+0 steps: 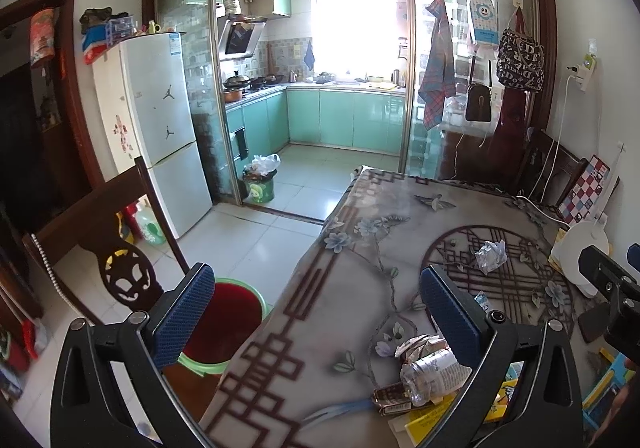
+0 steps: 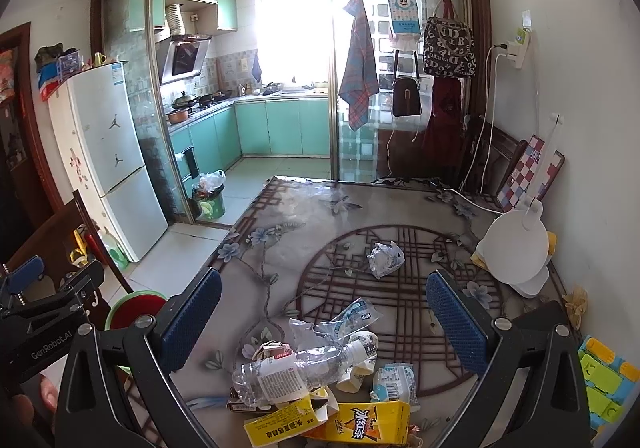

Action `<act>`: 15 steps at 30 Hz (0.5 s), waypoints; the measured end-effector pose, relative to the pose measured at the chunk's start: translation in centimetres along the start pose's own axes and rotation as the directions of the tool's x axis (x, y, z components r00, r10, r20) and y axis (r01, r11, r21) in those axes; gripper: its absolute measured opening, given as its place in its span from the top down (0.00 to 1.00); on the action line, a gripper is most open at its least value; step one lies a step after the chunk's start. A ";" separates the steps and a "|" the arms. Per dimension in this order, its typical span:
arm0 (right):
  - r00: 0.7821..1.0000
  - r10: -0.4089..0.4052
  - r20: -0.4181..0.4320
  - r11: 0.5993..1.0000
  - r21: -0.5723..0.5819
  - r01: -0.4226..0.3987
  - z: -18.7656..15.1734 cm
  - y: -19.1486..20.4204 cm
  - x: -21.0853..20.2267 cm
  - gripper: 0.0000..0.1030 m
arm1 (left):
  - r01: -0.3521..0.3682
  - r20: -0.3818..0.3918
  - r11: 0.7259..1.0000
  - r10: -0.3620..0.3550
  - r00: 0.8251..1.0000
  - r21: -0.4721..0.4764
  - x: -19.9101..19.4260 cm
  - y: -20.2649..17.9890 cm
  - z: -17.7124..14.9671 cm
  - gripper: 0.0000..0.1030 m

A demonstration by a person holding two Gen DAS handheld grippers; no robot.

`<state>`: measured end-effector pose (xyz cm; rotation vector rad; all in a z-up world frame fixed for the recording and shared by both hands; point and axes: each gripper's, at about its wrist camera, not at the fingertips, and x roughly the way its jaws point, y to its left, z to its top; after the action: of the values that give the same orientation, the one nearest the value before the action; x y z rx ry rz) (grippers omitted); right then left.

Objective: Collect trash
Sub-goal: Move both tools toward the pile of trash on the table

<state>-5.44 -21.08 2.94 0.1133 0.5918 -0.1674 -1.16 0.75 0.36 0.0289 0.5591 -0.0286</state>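
Between the right fingers: a crushed plastic bottle (image 2: 304,372) is lying on the bench (image 2: 400,208), with yellow drink cartons (image 2: 352,428) just below it and a clear wrapper (image 2: 344,320) just beyond.
Right gripper (image 2: 324,322): its fingers are standing wide apart, gripping nothing.
Ahead of the right fingers: a crumpled paper ball (image 2: 384,259) is sitting well beyond the pile.
Left gripper (image 1: 316,318): its fingers are also spreading wide and holding nothing.
Beside the left gripper's right finger: the same bottle is lying close by.
Behind the left gripper's left finger: a green-rimmed bin (image 1: 224,328) is standing on the floor beside the bench.
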 end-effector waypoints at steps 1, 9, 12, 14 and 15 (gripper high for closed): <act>1.000 0.000 -0.001 1.000 -0.001 0.000 0.0 0.0 0.0 0.00 | -0.002 -0.001 1.000 0.002 1.000 0.001 0.0 0.0 0.0 0.00; 1.000 -0.007 -0.005 1.000 0.001 0.007 0.1 -0.1 0.0 0.00 | -0.002 -0.001 1.000 0.002 1.000 0.001 -0.1 -0.1 0.0 0.00; 1.000 -0.010 -0.007 1.000 -0.001 0.010 0.1 -0.3 -0.2 0.00 | 0.000 -0.001 1.000 0.000 1.000 0.006 -0.1 -0.3 0.0 0.00; 1.000 -0.014 -0.008 1.000 -0.002 0.014 0.0 -0.4 -0.3 0.00 | 0.001 -0.004 1.000 -0.001 1.000 0.009 -0.1 -0.6 0.0 0.00; 1.000 -0.015 -0.009 1.000 -0.001 0.015 -0.1 -0.5 -0.4 0.00 | 0.003 -0.006 1.000 -0.003 1.000 0.010 -0.1 -0.6 0.0 0.00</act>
<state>-5.90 -21.52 3.10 0.1091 0.6021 -0.1817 -1.28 0.16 0.40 0.0383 0.5649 -0.0345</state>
